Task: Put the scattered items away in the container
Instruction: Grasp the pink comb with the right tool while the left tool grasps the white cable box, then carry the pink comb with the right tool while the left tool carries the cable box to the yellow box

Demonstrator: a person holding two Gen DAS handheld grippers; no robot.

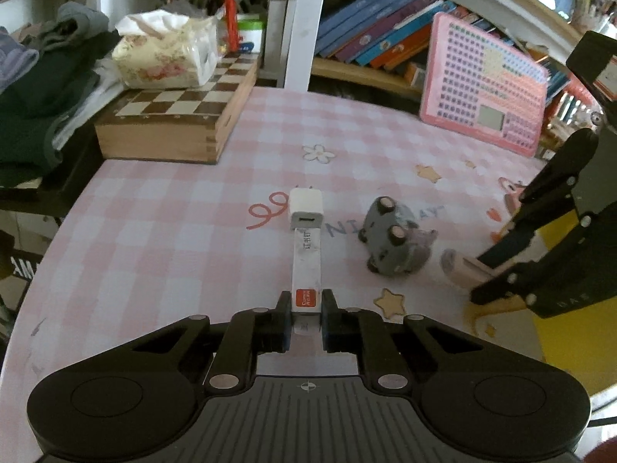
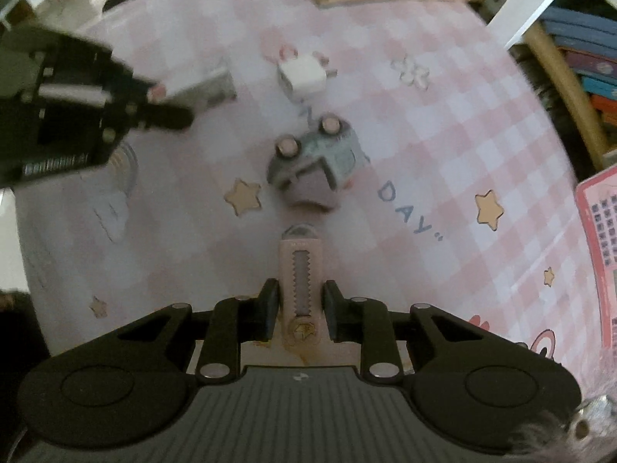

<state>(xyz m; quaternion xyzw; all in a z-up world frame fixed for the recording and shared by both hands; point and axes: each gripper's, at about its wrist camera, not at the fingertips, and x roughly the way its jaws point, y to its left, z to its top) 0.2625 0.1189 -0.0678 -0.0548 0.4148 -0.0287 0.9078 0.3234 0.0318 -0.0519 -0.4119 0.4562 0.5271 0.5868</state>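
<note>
My left gripper [image 1: 305,301] is shut on a long white box with a red label [image 1: 307,266], held just above the pink checked tablecloth. A white charger plug [image 1: 305,208] lies just beyond the box's far end. A grey toy car [image 1: 389,237] lies overturned to its right. My right gripper [image 2: 300,301] is shut on a pink utility knife [image 2: 300,274], which points at the toy car [image 2: 314,158]. The right wrist view also shows the plug [image 2: 302,73] and the left gripper [image 2: 162,106] with its box. The right gripper shows at the right of the left wrist view [image 1: 480,276]. No container is identifiable.
A wooden chessboard box [image 1: 169,119] with a tissue pack [image 1: 166,58] stands at the back left beside piled clothes [image 1: 38,88]. A pink keyboard toy [image 1: 486,81] leans against a bookshelf [image 1: 370,38] at the back right. A yellow surface [image 1: 559,332] lies under the right gripper.
</note>
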